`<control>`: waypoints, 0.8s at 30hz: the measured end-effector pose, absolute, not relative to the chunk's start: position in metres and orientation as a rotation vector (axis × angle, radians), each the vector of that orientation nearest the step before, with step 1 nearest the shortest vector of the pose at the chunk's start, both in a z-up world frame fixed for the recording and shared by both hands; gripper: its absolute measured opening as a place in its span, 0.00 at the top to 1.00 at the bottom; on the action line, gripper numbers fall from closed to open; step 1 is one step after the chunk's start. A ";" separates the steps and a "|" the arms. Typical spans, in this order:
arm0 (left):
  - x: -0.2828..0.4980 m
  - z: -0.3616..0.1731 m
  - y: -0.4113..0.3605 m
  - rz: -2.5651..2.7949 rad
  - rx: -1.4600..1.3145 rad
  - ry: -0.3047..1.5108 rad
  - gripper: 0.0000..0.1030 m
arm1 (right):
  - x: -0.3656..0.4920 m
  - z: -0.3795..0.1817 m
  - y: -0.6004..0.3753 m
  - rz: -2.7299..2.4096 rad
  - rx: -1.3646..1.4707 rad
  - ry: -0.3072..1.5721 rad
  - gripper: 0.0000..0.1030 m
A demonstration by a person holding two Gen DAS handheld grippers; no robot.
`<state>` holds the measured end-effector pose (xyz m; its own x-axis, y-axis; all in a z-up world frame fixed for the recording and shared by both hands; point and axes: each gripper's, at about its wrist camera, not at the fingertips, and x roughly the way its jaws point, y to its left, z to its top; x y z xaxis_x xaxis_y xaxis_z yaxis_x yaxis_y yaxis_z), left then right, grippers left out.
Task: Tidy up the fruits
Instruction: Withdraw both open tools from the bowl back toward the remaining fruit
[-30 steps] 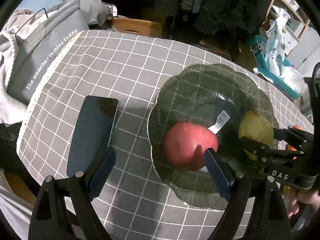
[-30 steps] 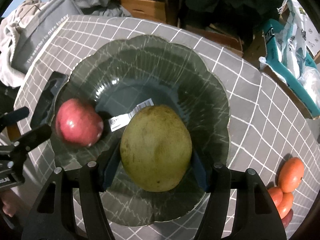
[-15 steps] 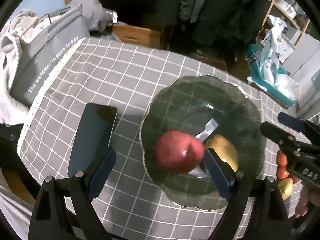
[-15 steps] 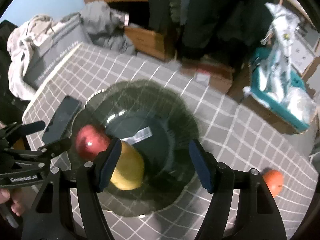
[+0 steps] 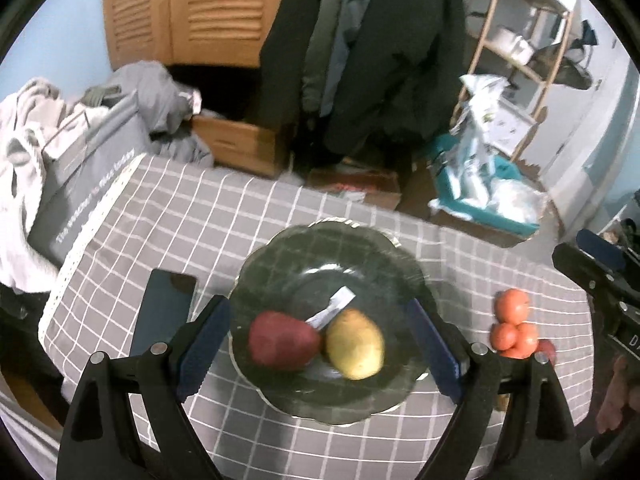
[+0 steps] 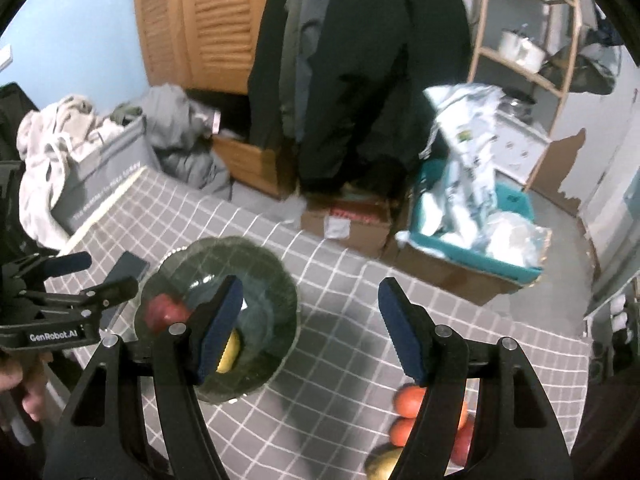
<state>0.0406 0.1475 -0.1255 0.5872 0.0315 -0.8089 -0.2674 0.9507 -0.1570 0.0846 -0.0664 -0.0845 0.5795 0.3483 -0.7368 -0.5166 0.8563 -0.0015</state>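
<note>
Both the left gripper (image 5: 320, 344) and right gripper (image 6: 310, 326) gape empty — grabbing one orange (image 5: 512, 307) could roll its neighbours off the bench (image 5: 224, 216)

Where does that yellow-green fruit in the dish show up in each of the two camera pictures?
Left wrist view: the yellow-green fruit lies in the dark glass dish, right of the red apple.
Right wrist view: lower left, mostly hidden behind the tool's left finger.
Shared landmark: the dark phone beside the dish.
</note>
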 end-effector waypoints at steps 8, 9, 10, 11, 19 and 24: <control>0.027 -0.090 0.122 0.127 -0.240 0.830 0.01 | 0.065 -0.050 -0.115 0.469 -0.188 0.728 0.30; 0.024 -0.086 0.117 0.119 -0.233 0.821 0.01 | 0.063 -0.048 -0.121 0.463 -0.187 0.719 0.30; 0.023 -0.083 0.115 0.114 -0.229 0.815 0.01 | 0.060 -0.044 -0.126 0.458 -0.185 0.707 0.28; 0.022 -0.080 0.111 0.104 -0.224 0.807 0.01 | 0.057 -0.041 -0.134 0.450 -0.184 0.696 0.27; 0.015 -0.062 0.077 0.026 -0.208 0.778 0.01 | 0.041 -0.025 -0.181 0.408 -0.153 0.644 0.25; 0.012 -0.051 0.056 -0.026 -0.204 0.764 0.01 | 0.031 -0.018 -0.210 0.368 -0.148 0.605 0.24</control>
